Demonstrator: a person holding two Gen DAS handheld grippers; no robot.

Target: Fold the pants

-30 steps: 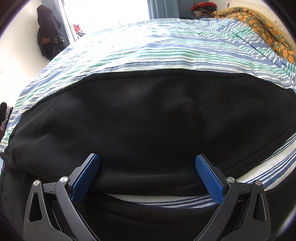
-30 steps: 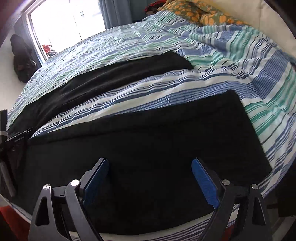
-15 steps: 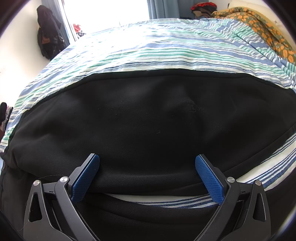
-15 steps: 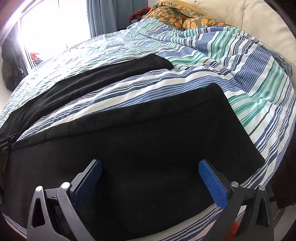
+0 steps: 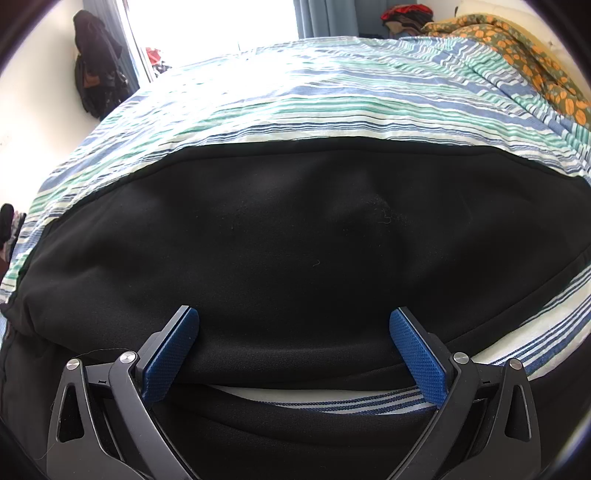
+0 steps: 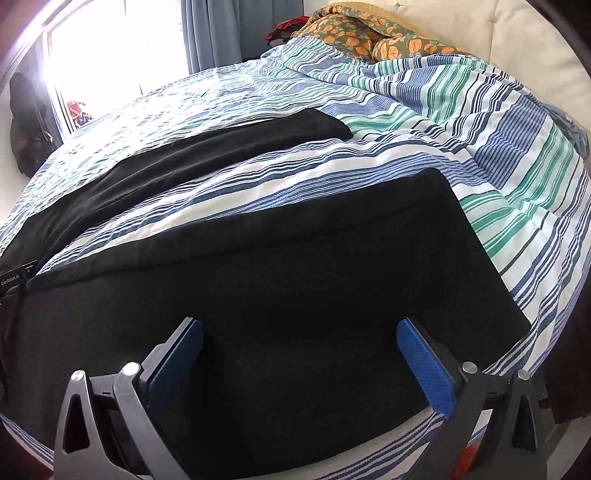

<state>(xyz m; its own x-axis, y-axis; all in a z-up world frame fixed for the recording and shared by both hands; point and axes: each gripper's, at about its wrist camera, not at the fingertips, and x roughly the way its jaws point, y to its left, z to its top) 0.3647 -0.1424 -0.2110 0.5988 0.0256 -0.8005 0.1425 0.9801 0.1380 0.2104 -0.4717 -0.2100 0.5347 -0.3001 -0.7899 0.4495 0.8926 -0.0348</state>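
Observation:
Black pants [image 5: 295,229] lie flat on the striped bedspread [image 5: 295,99]. In the left wrist view my left gripper [image 5: 293,326] stands wide open just above a thick part of them; a strip of bedspread shows under the near fold. In the right wrist view the near leg [image 6: 295,266] fills the front. The far leg [image 6: 177,166] runs off to the upper left, with striped bedspread [image 6: 258,177] between the two. My right gripper [image 6: 299,334] hangs wide open over the near leg, nothing pinched. Part of the left gripper's body shows at the left edge [image 6: 13,282].
An orange flowered blanket [image 6: 362,37] lies at the head of the bed by a white padded headboard [image 6: 517,44]. A bright window with blue curtains [image 6: 210,33] is behind. Dark clothes [image 5: 96,74] hang on the left wall. The bed's near edge drops off at lower right [image 6: 546,354].
The right gripper's jaws spread a little wider and its view swung slightly, bringing the head of the bed more into sight. The left gripper and the pants have not moved.

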